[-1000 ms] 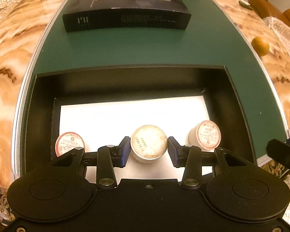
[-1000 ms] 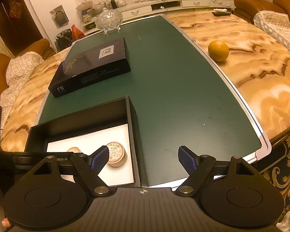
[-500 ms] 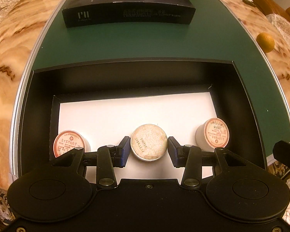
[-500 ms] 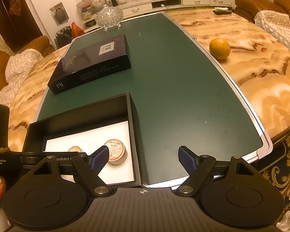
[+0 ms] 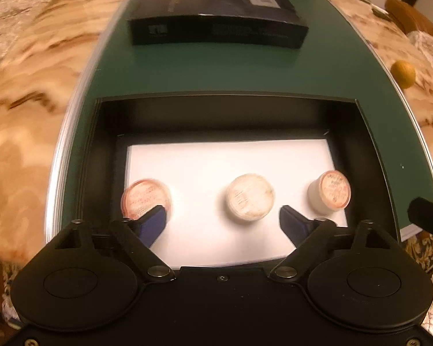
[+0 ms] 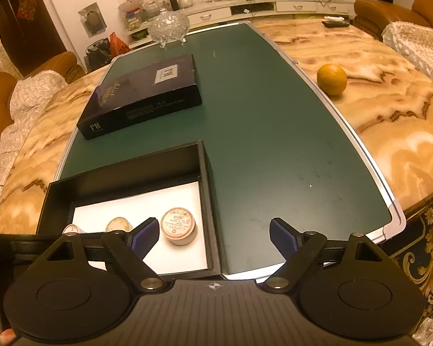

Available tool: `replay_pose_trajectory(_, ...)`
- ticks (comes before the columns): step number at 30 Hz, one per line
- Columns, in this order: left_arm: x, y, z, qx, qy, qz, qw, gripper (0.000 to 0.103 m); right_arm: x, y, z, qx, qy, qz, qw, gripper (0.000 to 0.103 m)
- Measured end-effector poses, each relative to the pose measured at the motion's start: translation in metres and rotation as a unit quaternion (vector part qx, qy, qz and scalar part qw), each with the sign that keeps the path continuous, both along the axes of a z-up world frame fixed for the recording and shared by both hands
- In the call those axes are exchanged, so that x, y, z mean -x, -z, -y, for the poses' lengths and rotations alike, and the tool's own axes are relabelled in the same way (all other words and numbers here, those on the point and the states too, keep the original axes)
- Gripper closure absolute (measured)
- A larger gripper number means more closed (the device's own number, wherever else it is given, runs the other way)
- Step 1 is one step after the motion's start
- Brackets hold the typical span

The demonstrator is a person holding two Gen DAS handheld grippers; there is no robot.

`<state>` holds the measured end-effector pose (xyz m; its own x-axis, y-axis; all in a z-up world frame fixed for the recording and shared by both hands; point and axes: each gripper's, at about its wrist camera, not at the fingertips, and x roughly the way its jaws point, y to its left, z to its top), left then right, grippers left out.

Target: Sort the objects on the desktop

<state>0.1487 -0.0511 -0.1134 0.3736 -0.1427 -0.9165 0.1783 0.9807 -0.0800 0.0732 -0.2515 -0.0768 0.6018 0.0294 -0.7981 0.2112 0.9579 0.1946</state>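
An open black box (image 5: 106, 132) with a white floor holds three small round tubs in a row: a left one (image 5: 145, 197), a middle one (image 5: 250, 197) and a right one (image 5: 330, 191). My left gripper (image 5: 223, 223) is open and empty, just behind the middle tub and clear of it. My right gripper (image 6: 215, 235) is open and empty above the box's right wall (image 6: 212, 201); the right tub (image 6: 178, 226) lies beside its left finger. The box lid (image 6: 143, 96) lies closed farther back on the green mat.
The green mat (image 6: 274, 132) covers the marble table (image 6: 389, 109). An orange (image 6: 332, 79) sits on the marble at the right, also in the left wrist view (image 5: 403, 70). A glass bowl (image 6: 169, 27) stands at the mat's far end. Sofas surround the table.
My left gripper has opened, let go of the middle tub on the box floor and drawn back. My right gripper has stayed open and shifted only slightly.
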Motion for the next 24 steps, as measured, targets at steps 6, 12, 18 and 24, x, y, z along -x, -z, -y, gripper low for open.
replay_pose_trajectory(6, 0.026, -0.02, -0.034, 0.009, -0.031, -0.018, 0.9993, 0.01, 0.001, -0.003, -0.025, 0.003, -0.026, -0.007, 1.0, 0.016)
replay_pose_trajectory(12, 0.042, -0.027, -0.063, -0.008, -0.057, -0.017, 0.9982, 0.006, 0.007, -0.007, -0.055, 0.014, -0.057, -0.013, 0.998, 0.013)
replay_pose_trajectory(18, 0.058, -0.027, -0.083, -0.022, -0.066, -0.018, 0.9975, 0.005, 0.018, -0.013, -0.081, 0.023, -0.08, -0.015, 0.996, 0.012)
replay_pose_trajectory(24, 0.072, -0.032, -0.089, -0.049, -0.061, -0.014, 0.9968, 0.002, 0.03, -0.02, -0.097, 0.03, -0.087, -0.016, 0.996, 0.007)
